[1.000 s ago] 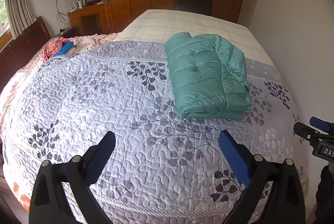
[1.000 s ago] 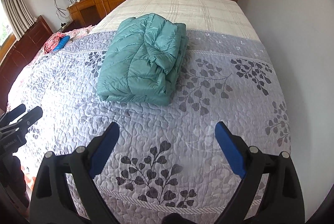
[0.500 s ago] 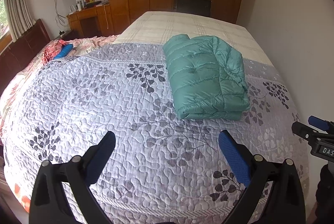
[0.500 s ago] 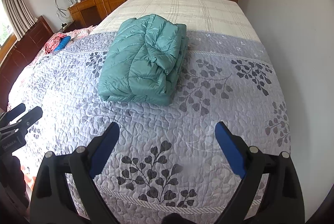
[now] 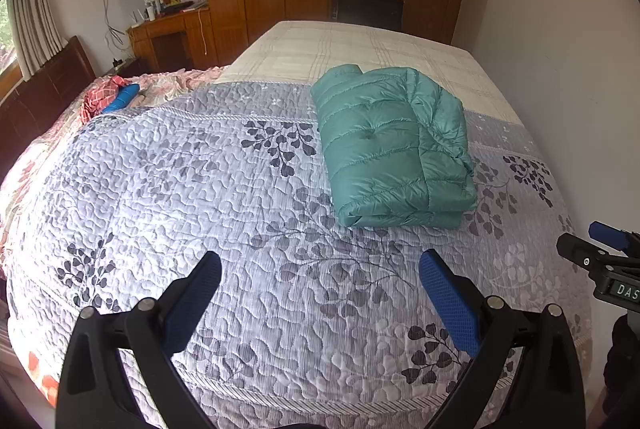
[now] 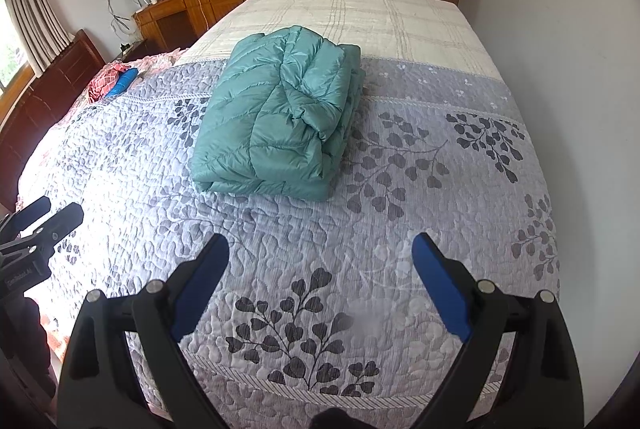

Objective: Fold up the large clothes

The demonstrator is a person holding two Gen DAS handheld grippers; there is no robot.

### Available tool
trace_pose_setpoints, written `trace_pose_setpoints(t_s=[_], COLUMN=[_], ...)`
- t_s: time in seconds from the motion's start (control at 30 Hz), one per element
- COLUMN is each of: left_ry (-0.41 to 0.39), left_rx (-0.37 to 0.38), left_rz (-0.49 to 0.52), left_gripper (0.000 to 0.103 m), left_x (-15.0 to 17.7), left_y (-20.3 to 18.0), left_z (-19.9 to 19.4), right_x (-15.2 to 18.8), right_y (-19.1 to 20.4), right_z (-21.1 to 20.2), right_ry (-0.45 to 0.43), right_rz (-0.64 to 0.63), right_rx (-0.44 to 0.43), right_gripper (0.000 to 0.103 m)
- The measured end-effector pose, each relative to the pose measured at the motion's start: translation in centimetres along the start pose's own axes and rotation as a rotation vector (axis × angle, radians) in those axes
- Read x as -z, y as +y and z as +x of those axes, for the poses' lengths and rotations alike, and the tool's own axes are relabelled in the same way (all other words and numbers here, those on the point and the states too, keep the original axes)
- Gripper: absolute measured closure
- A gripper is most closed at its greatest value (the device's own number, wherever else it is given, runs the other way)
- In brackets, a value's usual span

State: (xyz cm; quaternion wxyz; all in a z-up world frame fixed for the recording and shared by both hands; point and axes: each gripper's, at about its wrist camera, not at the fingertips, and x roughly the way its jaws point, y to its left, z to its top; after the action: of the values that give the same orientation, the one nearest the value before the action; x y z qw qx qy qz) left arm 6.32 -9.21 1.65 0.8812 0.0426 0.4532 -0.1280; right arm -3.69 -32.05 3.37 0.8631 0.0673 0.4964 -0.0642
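Lying lengthwise up bed (image 6: pixel 420 25): folded jacket (image 6: pixel 276 121)

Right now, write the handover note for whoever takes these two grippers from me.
Left gripper: open, empty, held above the quilt.
Right gripper: open, empty, also over the quilt, beside the left one.
Teal puffer jacket: folded into a compact bundle, lying on the quilt ahead of both grippers, touched by neither.
Done: the jacket looks fully folded.
Left: no other unfolded large garment is clearly visible; perhaps tidy the bundle.
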Motion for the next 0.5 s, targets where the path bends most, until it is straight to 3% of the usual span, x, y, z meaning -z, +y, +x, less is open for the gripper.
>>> trace_pose_setpoints(t_s=[0.5], left_ry=[0.004], left_rx=[0.002], left_rz=[0.004], left_gripper=[0.004], left_x=[-0.01], left_y=[-0.04], left_z=[0.14], right_x=[-0.23], right_y=[-0.11], right_z=[0.33], right_ry=[0.005], right_rz=[-0.005], right_rx=[-0.003], right_gripper=[0.011])
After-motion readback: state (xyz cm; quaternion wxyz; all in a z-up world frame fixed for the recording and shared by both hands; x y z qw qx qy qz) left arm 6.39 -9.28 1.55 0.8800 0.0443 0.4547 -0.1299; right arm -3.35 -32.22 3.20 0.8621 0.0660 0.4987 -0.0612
